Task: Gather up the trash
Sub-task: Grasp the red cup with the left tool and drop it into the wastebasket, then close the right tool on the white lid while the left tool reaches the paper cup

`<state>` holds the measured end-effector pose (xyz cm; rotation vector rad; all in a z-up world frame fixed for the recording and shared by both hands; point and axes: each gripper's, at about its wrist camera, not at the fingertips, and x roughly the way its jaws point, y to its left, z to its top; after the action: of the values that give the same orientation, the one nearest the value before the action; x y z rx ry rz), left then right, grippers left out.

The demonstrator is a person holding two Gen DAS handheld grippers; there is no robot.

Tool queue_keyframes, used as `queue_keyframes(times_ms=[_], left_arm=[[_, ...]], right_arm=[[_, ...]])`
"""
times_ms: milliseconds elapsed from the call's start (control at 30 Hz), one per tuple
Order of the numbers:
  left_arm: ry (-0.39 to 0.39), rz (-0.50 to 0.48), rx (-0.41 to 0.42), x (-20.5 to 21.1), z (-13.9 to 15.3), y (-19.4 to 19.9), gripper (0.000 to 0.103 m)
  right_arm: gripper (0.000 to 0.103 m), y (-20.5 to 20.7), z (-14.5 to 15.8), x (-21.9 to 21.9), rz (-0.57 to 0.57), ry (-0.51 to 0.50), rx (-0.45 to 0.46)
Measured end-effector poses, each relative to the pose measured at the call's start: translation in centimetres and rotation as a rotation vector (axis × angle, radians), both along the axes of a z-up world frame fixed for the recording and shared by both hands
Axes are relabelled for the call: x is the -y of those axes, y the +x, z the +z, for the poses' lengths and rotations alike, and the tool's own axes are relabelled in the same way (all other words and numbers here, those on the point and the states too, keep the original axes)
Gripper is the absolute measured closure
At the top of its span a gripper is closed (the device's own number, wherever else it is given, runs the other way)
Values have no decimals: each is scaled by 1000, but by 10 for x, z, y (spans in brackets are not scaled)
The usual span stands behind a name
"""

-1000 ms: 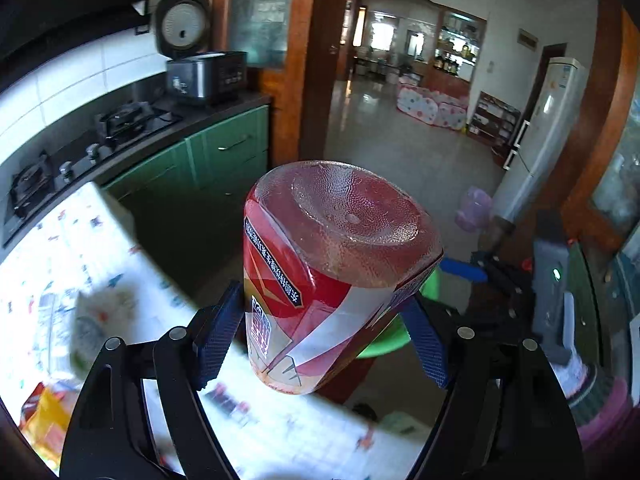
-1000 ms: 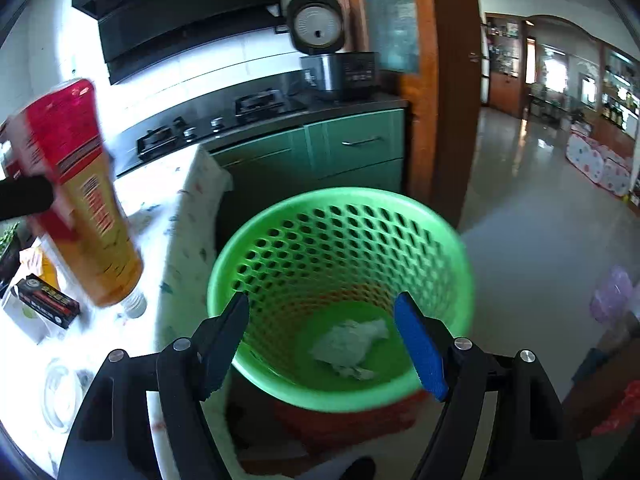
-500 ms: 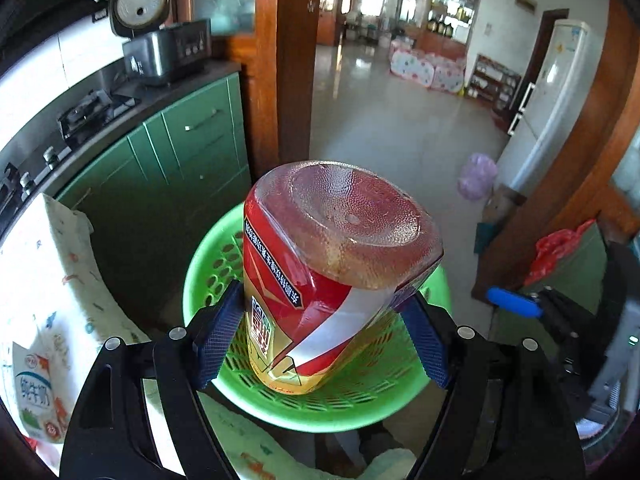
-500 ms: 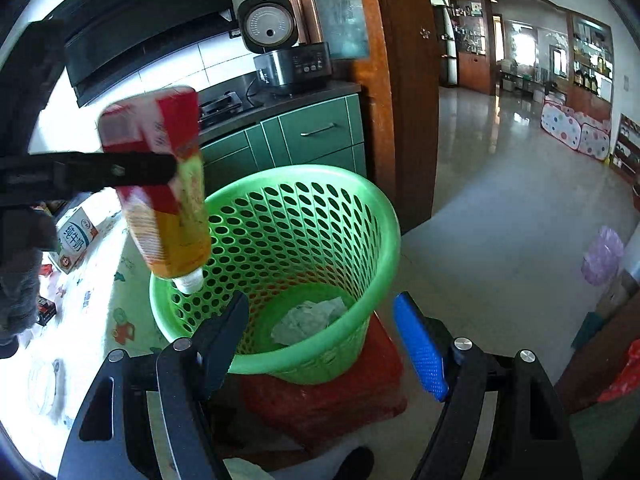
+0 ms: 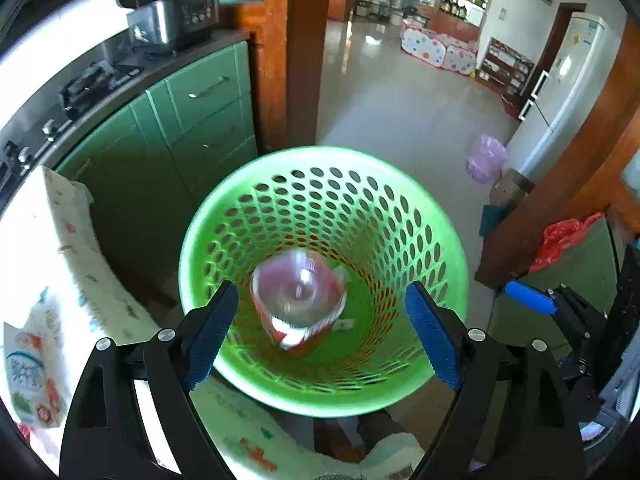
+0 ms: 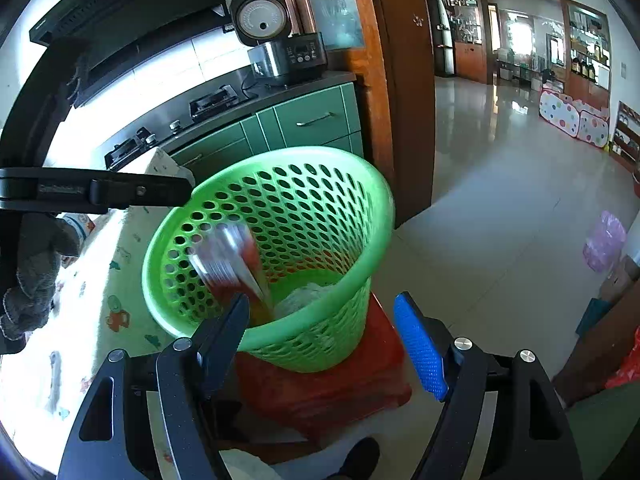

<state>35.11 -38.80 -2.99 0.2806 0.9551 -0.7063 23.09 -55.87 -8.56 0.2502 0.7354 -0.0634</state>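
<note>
Over the bin, left wrist view: left gripper (image 5: 320, 332) poised straight above the mouth of the green bin (image 5: 448, 240), jaws apart and just been opening, nothing between them now. Held there so that whatever is let go falls inside rather than on the table (image 5: 52, 264). Below the gripper and clear of both blue pads, bottle (image 5: 298, 300), red-labelled, motion-blurred, well down inside the bin with its clear base facing the camera (falling, by the look of the blur). Judged: release step done for this piece of trash, more still lying on the table, such as the milk carton (image 5: 26, 376).

From the side, right wrist view: right gripper (image 6: 320, 340) hanging near the bin's near wall, jaws apart, empty, aimed down at the rim; probably parked there, ready for the next pick. Bin standing on a red stool (image 6: 340, 392) just beside the table edge, so a short carry suffices. Bottle (image 6: 232, 264) seen streaked inside the bin, beyond the right gripper's left finger, touching neither gripper. Left gripper's black arm reaching in level above the rim, gloved hand (image 6: 36, 272) behind it. Crumpled white paper (image 6: 308, 296) at the bottom.
</note>
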Motion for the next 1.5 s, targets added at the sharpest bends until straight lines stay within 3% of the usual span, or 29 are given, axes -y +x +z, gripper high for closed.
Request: queue_keyframes(times_ms=[367,600,933,1200,1500], left_arm=[[-77,100,140,-101,63,-65,19],[-95,194,193,-181,76,-100,19],[-102,367,259,-282,76,-135,19],[-123,506,232,-352,60,-146,19],[-138,607,190,-405,31,-161,19]], right_arm=[[30,-33,34,-66,115,6,64],[29,-49,43,-133,267,24,69],[19,-64,43,-224,486,38,54],[13,-60,26,-278,607,5,-2],[9,-50,0,-308,655,-73,-72]])
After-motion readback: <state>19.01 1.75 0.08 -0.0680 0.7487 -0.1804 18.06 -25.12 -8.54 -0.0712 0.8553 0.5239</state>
